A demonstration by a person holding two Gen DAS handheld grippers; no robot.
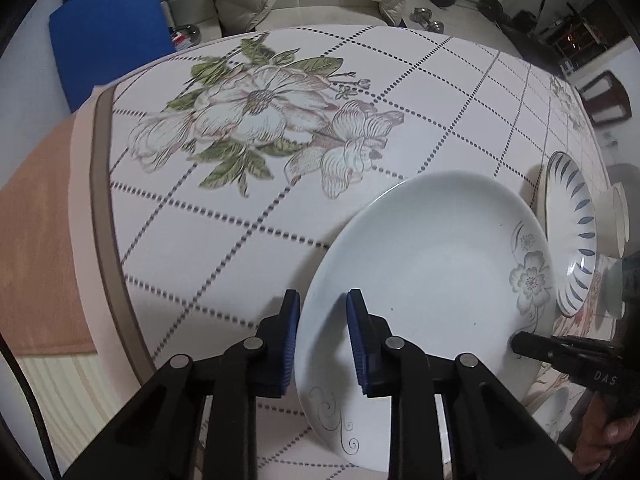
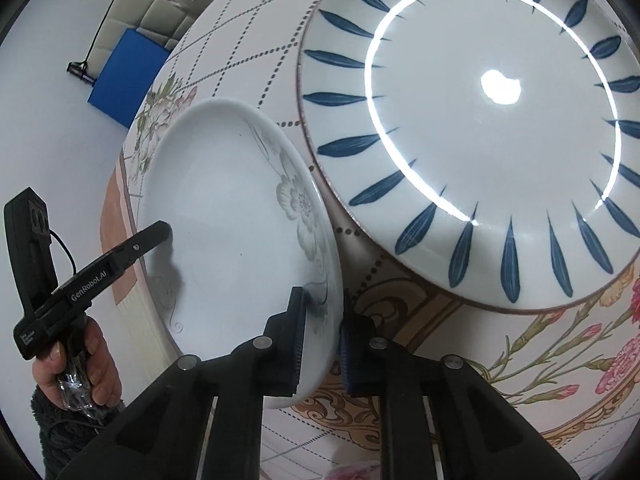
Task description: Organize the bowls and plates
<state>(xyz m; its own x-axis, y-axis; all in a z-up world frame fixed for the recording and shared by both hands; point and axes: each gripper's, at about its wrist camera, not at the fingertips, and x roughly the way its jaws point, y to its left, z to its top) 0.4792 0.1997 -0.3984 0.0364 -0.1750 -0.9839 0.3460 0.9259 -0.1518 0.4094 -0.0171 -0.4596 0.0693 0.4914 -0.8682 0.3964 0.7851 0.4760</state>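
— While both my tools pinch the same white plate (image 1: pixel 432 264), what worries you most?

— Two grips on one rim. My left tool (image 1: pixel 323 340) has its blue pads narrowed onto the near-left edge, low in the left wrist frame; my right tool (image 2: pixel 322 340) is clamped on the opposite rim, at the bottom centre of the right wrist frame. If one hand rises or twists ahead of the other, I judge the glazed rim could slide out of a pad.

— And then?

— It would drop onto the surface (image 1: pixel 240 240), or knock the blue-leaf plate (image 2: pixel 480 120), which fills the upper right of the right wrist view, just beside the white one.

— Is the white plate lifted?

— I can't tell; its right side looks tipped, but whether it clears the cloth is unclear.

— Anything else close by?

— Small pale bowls (image 1: pixel 616 216) at the far right edge of the left wrist frame, beyond the blue-leaf plate. A wide swing that way could clip them.
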